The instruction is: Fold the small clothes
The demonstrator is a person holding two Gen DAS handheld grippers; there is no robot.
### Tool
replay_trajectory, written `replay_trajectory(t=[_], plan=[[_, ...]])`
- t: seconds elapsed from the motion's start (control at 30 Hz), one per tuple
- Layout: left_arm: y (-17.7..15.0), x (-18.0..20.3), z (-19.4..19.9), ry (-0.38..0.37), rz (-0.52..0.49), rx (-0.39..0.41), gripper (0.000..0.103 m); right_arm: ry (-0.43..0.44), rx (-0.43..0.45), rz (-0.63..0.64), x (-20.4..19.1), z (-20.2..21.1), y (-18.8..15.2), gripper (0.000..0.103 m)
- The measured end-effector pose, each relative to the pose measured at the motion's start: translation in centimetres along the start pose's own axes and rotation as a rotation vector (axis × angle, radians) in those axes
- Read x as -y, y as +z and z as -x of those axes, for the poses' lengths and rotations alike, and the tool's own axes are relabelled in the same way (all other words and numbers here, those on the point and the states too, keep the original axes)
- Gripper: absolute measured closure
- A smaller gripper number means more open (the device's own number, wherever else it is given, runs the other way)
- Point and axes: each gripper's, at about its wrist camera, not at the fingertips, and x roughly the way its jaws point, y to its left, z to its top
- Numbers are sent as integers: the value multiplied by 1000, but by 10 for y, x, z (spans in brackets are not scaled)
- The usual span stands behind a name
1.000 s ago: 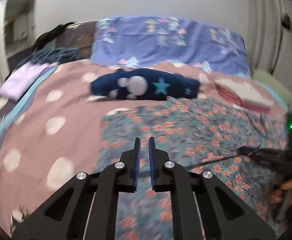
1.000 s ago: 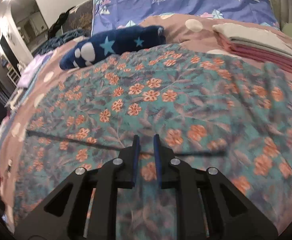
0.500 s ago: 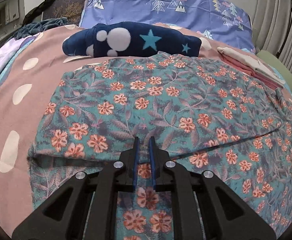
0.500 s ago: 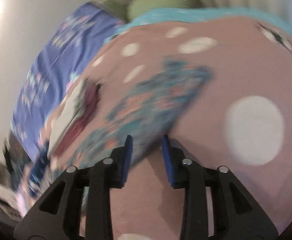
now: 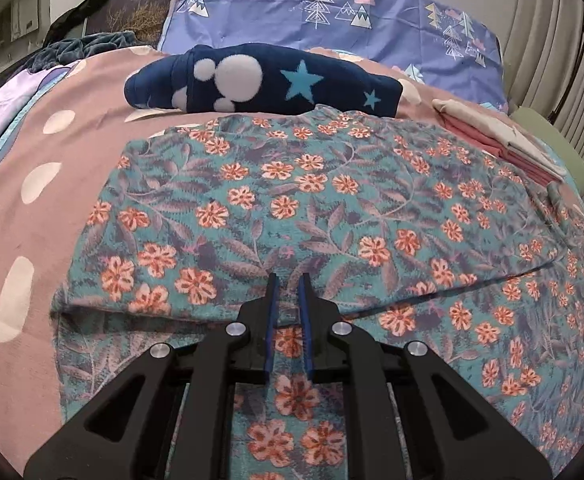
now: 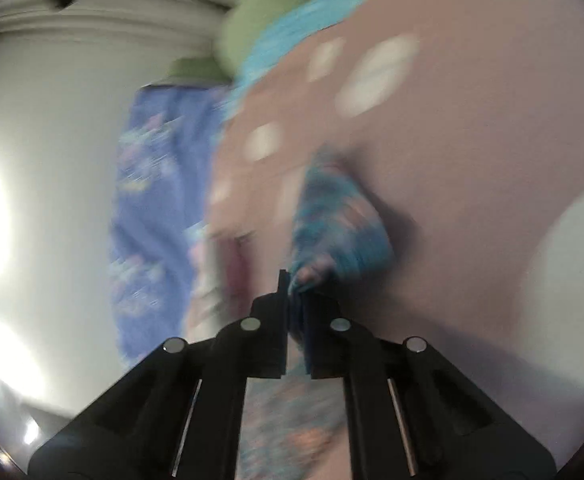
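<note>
One floral garment (image 5: 311, 208) lies folded over itself on the pink spotted bedspread (image 5: 32, 208), with one navy star-print piece (image 5: 268, 80) just beyond its far edge and one folded pink-and-cream stack (image 5: 499, 140) at far right. Two grippers show. The left gripper (image 5: 288, 284) hovers at the fold's near edge, its jaws a narrow slit apart, with cloth showing between; whether they pinch it I cannot tell. The right gripper (image 6: 297, 284) has just clamped, gripping a bunched floral end in a blurred view.
</note>
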Motion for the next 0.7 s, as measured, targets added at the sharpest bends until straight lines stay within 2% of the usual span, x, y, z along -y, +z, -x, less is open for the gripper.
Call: replay_trajectory(t=[0.1, 0.2, 0.3, 0.33, 0.37, 0.43, 0.5, 0.6, 0.7], plan=[[-1, 1, 0, 9, -8, 3, 91, 125, -154, 197, -68, -33, -65, 97], [-1, -4, 0, -13, 10, 5, 91, 241, -330, 413, -128, -67, -159, 97], [-2, -8, 1, -42, 34, 9, 91, 241, -481, 616, -154, -99, -253, 96], [-2, -9, 2, -50, 41, 10, 91, 204, -551, 684, -152, -114, -288, 95], [-2, -11, 2, -63, 51, 10, 91, 169, -597, 712, -147, -124, -309, 94], [-2, -14, 1, -82, 66, 9, 91, 92, -668, 741, -132, -136, -338, 92], [-1, -16, 1, -98, 77, 9, 91, 30, -691, 779, -118, -142, -354, 91], [1, -15, 6, -119, 76, 23, 86, 48, -655, 850, -110, -133, -360, 90], [5, 0, 15, -289, 79, 27, 82, 69, -635, 912, -111, -126, -365, 83]])
